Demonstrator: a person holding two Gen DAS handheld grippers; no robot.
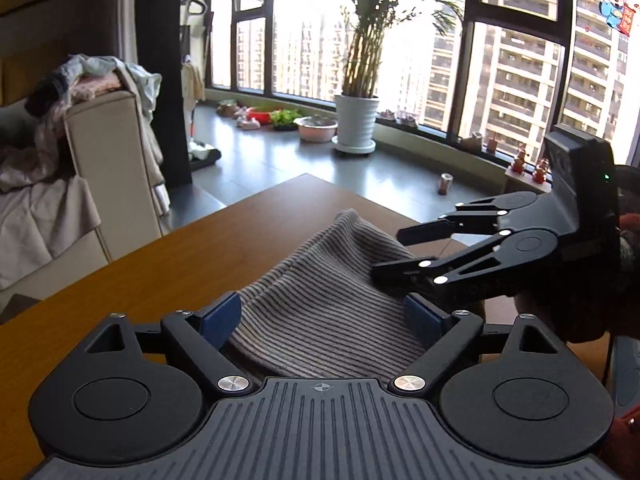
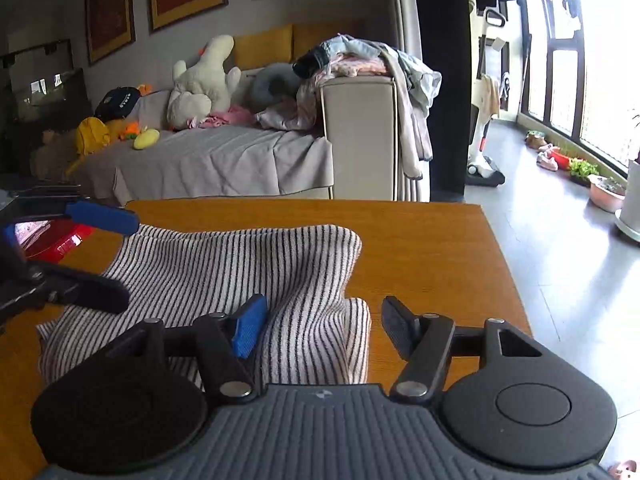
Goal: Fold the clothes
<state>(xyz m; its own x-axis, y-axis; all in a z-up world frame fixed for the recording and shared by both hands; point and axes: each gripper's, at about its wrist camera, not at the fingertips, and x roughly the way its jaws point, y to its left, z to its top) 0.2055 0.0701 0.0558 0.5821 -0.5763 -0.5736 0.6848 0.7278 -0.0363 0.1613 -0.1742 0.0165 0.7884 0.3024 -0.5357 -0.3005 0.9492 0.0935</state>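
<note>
Left gripper (image 1: 322,320) spread wide over striped cloth (image 1: 320,300); right gripper (image 2: 324,326) wide too, at cloth's 3 o'clock edge.

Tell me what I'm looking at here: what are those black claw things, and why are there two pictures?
No robot here: a person holds a two-finger gripper in each hand, each with a camera looking along its fingers. One picture is from the left gripper, the other from the right gripper; each also shows the other gripper at its edge. On the wooden table lies a rumpled striped garment, meant for folding. Both grippers are open, fingers spread over the cloth, and neither is pinching it. Behind are a sofa and a potted plant.
</note>
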